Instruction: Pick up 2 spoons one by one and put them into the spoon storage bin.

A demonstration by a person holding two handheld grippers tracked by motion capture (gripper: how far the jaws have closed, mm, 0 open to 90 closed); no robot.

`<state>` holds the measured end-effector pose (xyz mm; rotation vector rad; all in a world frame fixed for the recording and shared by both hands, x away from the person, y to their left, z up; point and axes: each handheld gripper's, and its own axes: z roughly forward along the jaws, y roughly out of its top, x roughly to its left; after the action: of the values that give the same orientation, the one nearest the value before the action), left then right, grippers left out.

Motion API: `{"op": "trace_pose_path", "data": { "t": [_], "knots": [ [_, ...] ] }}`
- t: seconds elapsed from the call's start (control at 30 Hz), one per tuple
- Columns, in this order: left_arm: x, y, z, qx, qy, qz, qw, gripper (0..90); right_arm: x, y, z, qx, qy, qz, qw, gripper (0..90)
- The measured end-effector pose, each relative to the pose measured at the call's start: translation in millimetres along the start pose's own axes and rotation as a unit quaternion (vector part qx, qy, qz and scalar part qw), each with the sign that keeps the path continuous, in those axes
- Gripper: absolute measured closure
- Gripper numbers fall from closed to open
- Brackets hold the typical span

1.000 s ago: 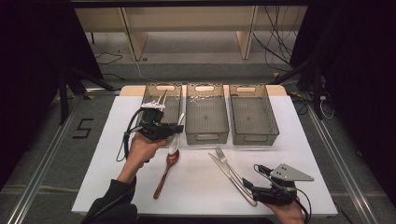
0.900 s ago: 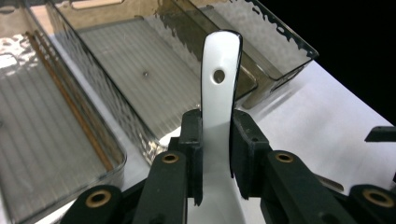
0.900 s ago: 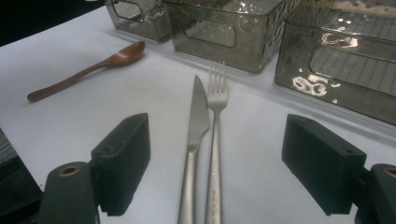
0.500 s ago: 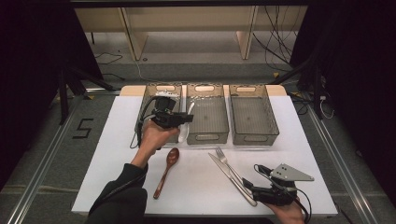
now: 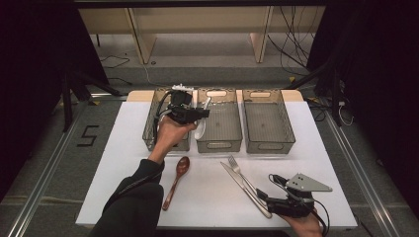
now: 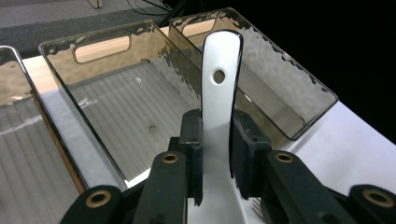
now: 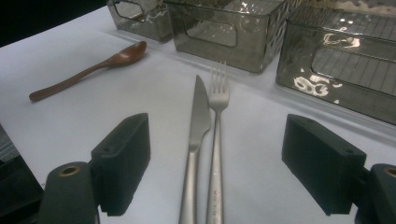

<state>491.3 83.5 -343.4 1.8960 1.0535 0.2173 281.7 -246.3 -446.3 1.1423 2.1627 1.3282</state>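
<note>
My left gripper (image 5: 199,114) is shut on a white spoon (image 5: 200,129) and holds it in the air over the divide between the left bin (image 5: 148,129) and the middle bin (image 5: 219,144). In the left gripper view the spoon's handle (image 6: 219,100) rises between the pads, above the middle bin's ribbed floor (image 6: 123,116). My right gripper (image 5: 267,200) rests near the table's front right, open. Its jaws stand wide on either side of the handles of a steel knife (image 7: 198,123) and fork (image 7: 217,116), which lie side by side (image 5: 239,177).
A brown wooden spoon (image 5: 178,175) lies on the white mat (image 5: 123,163) in front of the left bin. A third grey bin (image 5: 269,144) stands at the right of the row. The table's edges drop to a dark floor with cables.
My left hand has carried the white spoon up and away from me, from the front of the left bin to over the bins' divide. The right gripper has kept still.
</note>
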Motion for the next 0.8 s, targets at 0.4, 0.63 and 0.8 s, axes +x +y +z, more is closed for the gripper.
{"op": "trace_pose_path", "data": {
  "t": [0.4, 0.63, 0.8],
  "knots": [
    [4.1, 7.0, 19.2, 0.002, 0.013, -0.005, 0.9999, 75.4, -0.1, -0.2, -0.2, -0.001, 0.001, -0.002, 1.0, 24.5],
    [7.8, 4.3, 30.2, -0.001, 0.022, -0.009, 0.9997, 75.3, 0.2, -0.2, -0.1, 0.0, 0.001, -0.003, 1.0, 24.5],
    [4.9, 2.9, 34.7, 0.0, 0.026, -0.004, 0.9997, 75.3, 0.0, -0.2, -0.1, -0.001, 0.002, -0.001, 1.0, 24.5]
  ]
}}
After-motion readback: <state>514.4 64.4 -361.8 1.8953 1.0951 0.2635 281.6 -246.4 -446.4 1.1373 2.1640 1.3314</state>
